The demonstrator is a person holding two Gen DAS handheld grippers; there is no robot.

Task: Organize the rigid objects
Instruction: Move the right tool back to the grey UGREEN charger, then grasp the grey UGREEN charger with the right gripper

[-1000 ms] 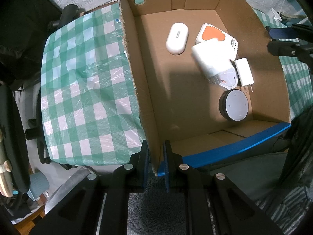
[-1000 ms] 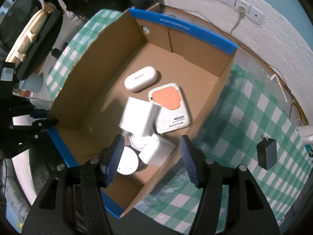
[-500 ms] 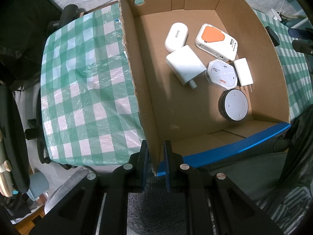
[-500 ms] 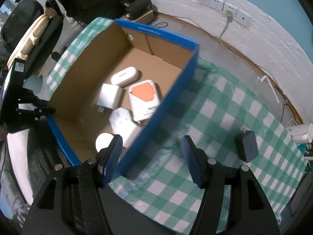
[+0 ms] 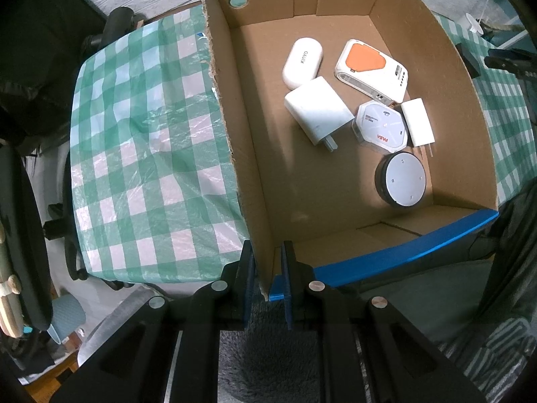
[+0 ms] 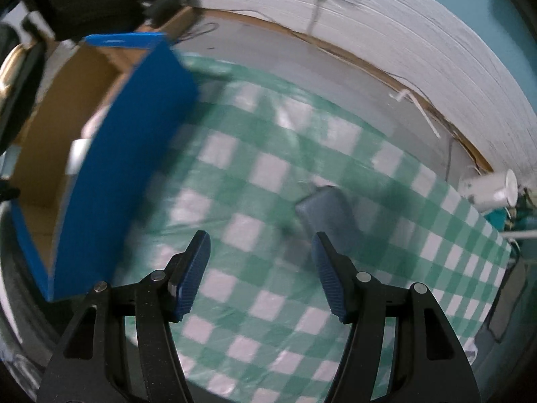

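The left gripper's (image 5: 266,280) fingers (image 5: 247,278) were clamped on the near corner of the cardboard box (image 5: 255,174), one blue pad outside the wall and one inside, with the wall pinched tight between them. That gripper pointed straight down over the box corner, its black frame filling the bottom of the left wrist view.

Inside the box lay six things, gathered toward its far right part: a white oval case (image 5: 302,63) marked KINYO, a white and orange device (image 5: 372,69) beside it, a white square charger (image 5: 317,114) with its prongs toward the near side, a white hexagonal gadget (image 5: 381,126), a small white plug adapter (image 5: 418,122) touching that gadget, and a round black and grey puck (image 5: 401,179) nearest the blue-taped rim. The box sat on the desk (image 5: 141,141) with its green checked cloth, at the desk's near edge.

The right gripper's (image 6: 260,272) fingers (image 6: 193,275) stood well apart with nothing between them — only checked cloth showed in the gap. It pointed steeply down over the open cloth, out to the side of the box's blue outer wall (image 6: 110,174). Just beyond its right finger lay a dark charger (image 6: 327,213) on the desk, blurred, not touched by the pads. Further off, near the desk's far right corner, a white mug (image 6: 488,188) lay on its side.
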